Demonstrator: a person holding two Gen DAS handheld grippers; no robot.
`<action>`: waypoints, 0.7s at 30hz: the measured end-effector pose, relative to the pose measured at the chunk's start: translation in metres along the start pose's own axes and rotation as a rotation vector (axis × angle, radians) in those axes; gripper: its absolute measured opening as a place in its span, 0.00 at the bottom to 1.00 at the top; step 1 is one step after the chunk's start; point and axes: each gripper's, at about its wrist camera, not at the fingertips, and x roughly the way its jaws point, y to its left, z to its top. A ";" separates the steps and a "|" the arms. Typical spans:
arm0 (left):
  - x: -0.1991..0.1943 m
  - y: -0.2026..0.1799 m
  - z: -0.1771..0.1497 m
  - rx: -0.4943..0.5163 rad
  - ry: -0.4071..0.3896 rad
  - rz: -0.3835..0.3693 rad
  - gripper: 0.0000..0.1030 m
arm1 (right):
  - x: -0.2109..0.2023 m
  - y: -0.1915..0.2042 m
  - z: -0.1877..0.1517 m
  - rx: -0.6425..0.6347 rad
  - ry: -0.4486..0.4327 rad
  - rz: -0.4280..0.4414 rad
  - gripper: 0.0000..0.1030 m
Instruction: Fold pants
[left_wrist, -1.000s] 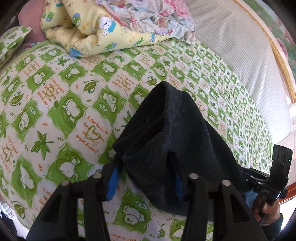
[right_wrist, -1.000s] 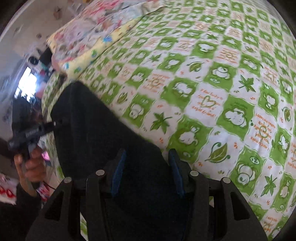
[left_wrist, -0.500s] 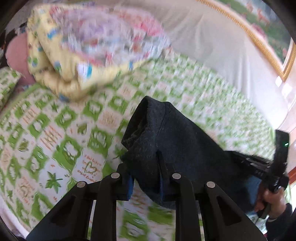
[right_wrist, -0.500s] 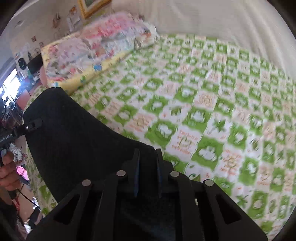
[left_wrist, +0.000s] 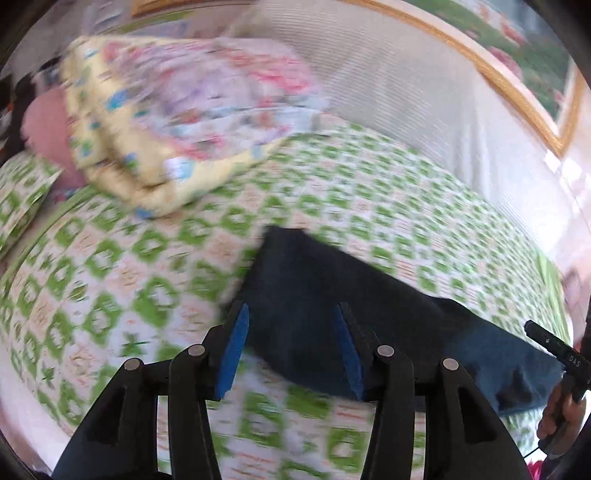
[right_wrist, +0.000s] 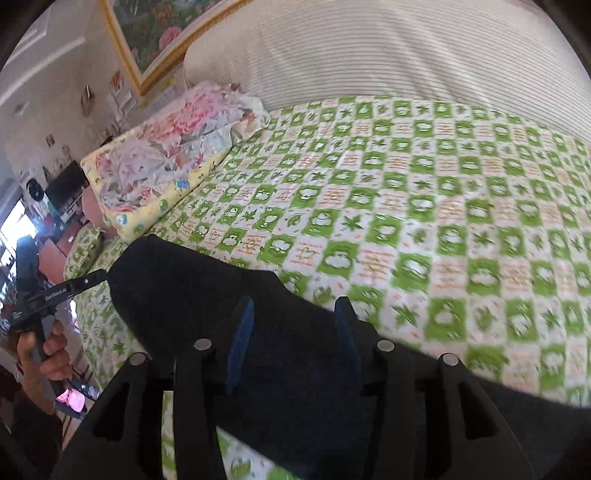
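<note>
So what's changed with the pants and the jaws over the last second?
Both grippers pinched shut on the dark pants half a second ago; now the left gripper and right gripper are opening their jaws, with the cloth between them. The quilt stays at the bedsheet's far end.

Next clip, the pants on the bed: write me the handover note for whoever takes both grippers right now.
Left gripper: fingers apart and opening, dark pants between them, pads not pressing.
Right gripper: also opening, pants below its spread fingers, no grip seen.
Pants: bunched dark mass on the green checked sheet, near the bed's edge; quilt lies clear, further up.
Done: how far the fold has got is unclear.
Left: regrasp, finish and flatten the fold.
</note>
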 end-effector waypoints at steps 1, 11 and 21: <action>0.001 -0.016 0.000 0.037 0.006 -0.022 0.47 | -0.007 0.000 -0.004 0.011 -0.005 -0.002 0.46; 0.039 -0.172 -0.030 0.342 0.160 -0.268 0.48 | -0.079 -0.049 -0.066 0.153 -0.004 -0.084 0.46; 0.045 -0.293 -0.067 0.612 0.244 -0.402 0.53 | -0.142 -0.108 -0.127 0.345 -0.048 -0.194 0.46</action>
